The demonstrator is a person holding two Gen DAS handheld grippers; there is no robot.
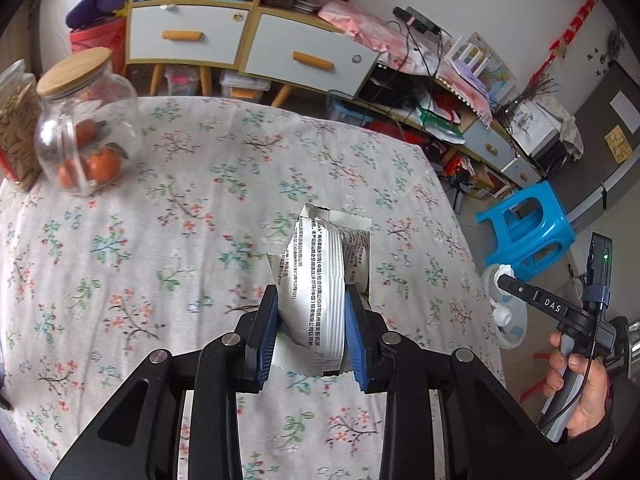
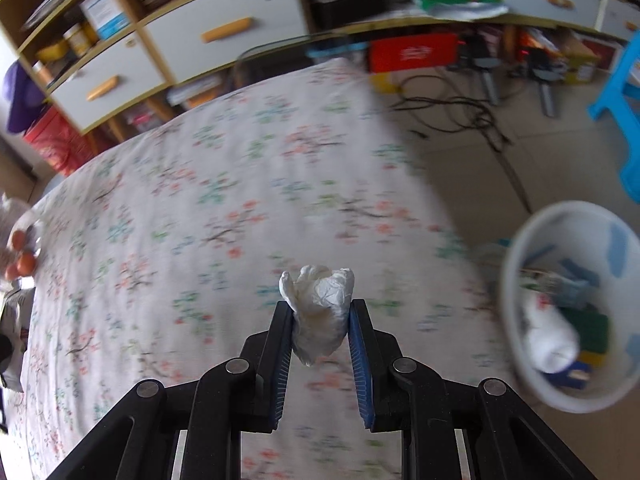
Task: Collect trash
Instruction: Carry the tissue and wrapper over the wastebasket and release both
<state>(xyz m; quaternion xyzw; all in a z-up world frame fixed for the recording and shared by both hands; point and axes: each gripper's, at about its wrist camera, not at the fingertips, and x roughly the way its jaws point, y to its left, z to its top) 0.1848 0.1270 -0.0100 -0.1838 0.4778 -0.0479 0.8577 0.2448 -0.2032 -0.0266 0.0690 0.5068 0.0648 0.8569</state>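
Note:
My left gripper [image 1: 311, 294] is shut on a white snack wrapper [image 1: 320, 276] printed with black text, torn open at the top and held above the floral tablecloth [image 1: 160, 240]. My right gripper [image 2: 322, 304] is shut on a crumpled white tissue [image 2: 320, 312], also lifted over the cloth. The left wrist view shows that right gripper [image 1: 502, 278] at the far right, off the table's edge, with the tissue [image 1: 505, 270] at its tip and a hand [image 1: 576, 384] on its handle. A white trash bin [image 2: 520, 264] stands on the floor at the right, with several scraps inside.
A glass jar with a wooden lid [image 1: 86, 120] holding oranges and a second jar [image 1: 16, 128] stand at the table's far left. A blue plastic stool [image 1: 528, 228] is on the floor beyond the bin. Cabinets with drawers [image 1: 192, 36] and loose cables [image 2: 460, 112] line the back.

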